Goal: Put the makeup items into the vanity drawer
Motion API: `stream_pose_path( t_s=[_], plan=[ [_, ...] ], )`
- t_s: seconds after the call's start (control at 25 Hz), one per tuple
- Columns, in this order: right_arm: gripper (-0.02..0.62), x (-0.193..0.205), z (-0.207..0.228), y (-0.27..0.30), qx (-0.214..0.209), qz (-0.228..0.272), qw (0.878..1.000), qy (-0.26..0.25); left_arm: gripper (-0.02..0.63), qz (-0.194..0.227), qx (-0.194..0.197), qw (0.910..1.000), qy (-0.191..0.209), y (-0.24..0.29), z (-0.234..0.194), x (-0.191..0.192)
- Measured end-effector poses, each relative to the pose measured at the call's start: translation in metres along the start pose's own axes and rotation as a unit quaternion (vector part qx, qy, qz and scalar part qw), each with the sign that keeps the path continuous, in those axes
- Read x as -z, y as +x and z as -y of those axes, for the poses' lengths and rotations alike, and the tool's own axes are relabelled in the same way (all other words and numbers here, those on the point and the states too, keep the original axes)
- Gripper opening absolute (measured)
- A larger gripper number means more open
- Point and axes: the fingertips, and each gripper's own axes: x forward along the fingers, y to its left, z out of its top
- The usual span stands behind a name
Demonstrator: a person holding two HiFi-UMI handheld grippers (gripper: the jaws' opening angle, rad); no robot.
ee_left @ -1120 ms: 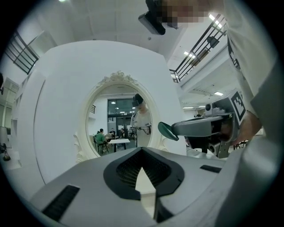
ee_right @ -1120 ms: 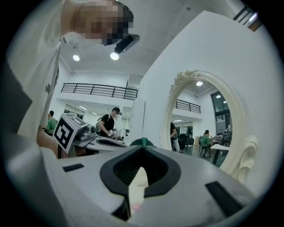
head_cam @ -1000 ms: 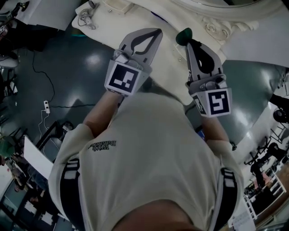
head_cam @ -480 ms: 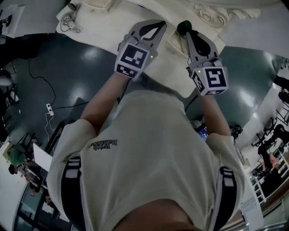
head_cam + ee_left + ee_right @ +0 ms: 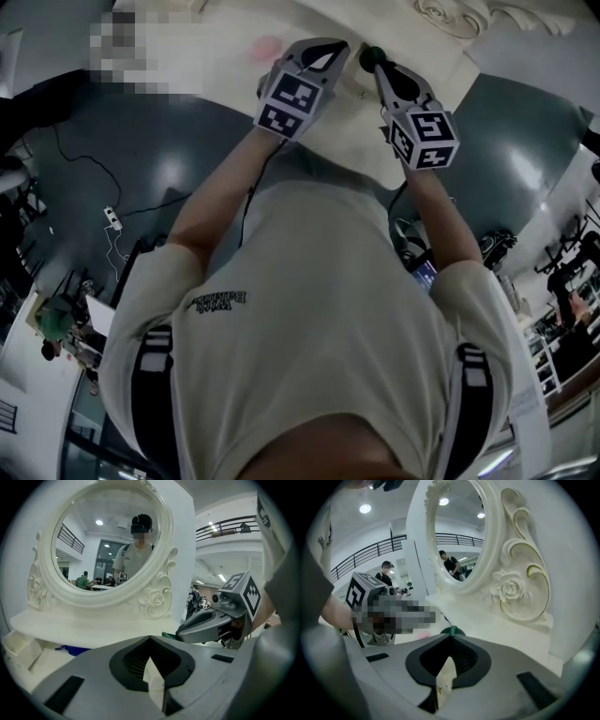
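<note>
My left gripper (image 5: 323,49) is shut and empty, its tips over the white vanity top (image 5: 234,70). My right gripper (image 5: 373,64) is also shut, beside the left one. A dark green round item (image 5: 371,54) lies right at its tips; I cannot tell if they touch. In the right gripper view the same green item (image 5: 452,631) sits just beyond the closed tips (image 5: 450,636). A pink item (image 5: 266,45) lies on the vanity to the left of my left gripper. In the left gripper view a blue item (image 5: 70,648) lies under the mirror shelf.
The oval mirror (image 5: 110,541) in its carved white frame (image 5: 513,592) stands close ahead of both grippers. A shelf (image 5: 93,625) runs below it. The dark floor (image 5: 141,169) shows to the left, with cables on it.
Both grippers have moved further over the vanity and closer together. The pink item has come into view. Both stay shut.
</note>
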Motion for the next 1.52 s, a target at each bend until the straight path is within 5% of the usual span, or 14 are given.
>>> stream_pose_path(
  t_s=[0.48, 1.52],
  plan=[
    [0.006, 0.061, 0.005, 0.029, -0.003, -0.079, 0.997, 0.009, 0.014, -0.070, 0.027, 0.9964, -0.039, 0.030, 0.010, 0.071],
    [0.030, 0.050, 0.001, 0.024, -0.009, -0.077, 0.997, 0.000, 0.014, -0.054, 0.003, 0.9979, -0.037, 0.016, 0.000, 0.055]
  ],
)
